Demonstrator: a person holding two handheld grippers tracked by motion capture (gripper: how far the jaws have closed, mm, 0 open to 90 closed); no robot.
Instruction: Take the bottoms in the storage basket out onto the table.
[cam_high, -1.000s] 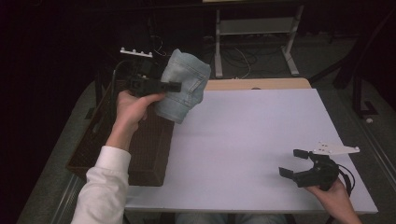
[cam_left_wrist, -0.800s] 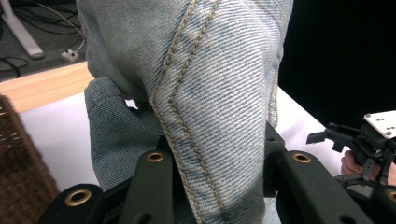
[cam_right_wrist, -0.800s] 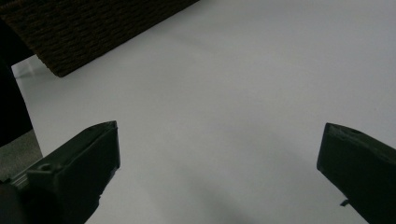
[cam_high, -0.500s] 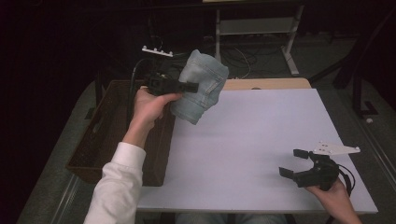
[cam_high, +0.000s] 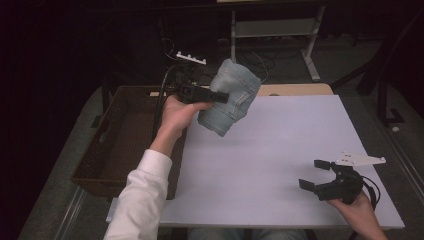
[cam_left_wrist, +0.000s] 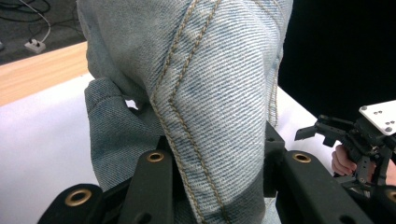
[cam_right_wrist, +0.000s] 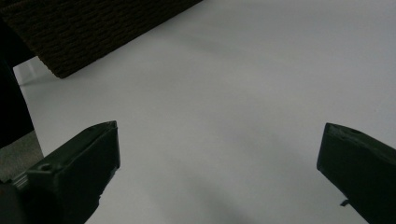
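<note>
A folded bundle of light blue denim (cam_high: 231, 96) hangs in the air over the back left part of the white table (cam_high: 280, 145). My left gripper (cam_high: 212, 95) is shut on it, and the left gripper view has the cloth (cam_left_wrist: 205, 93) wedged between the two black jaws. At the front right of the table my right gripper (cam_high: 312, 175) rests low and open with nothing between its fingers; the same gripper (cam_left_wrist: 322, 133) appears far off in the left gripper view. The right gripper view has its jaws spread wide over bare tabletop (cam_right_wrist: 224, 102).
A brown woven basket (cam_high: 120, 145) stands at the table's left edge, and its corner (cam_right_wrist: 84, 32) is in the right gripper view. A wooden strip (cam_high: 295, 90) runs along the table's far edge. Cables and a metal stand (cam_high: 272, 35) lie on the dark floor behind.
My left hand has carried the denim bundle from above the basket rightward, toward the table's back left. The right gripper has stayed put.
</note>
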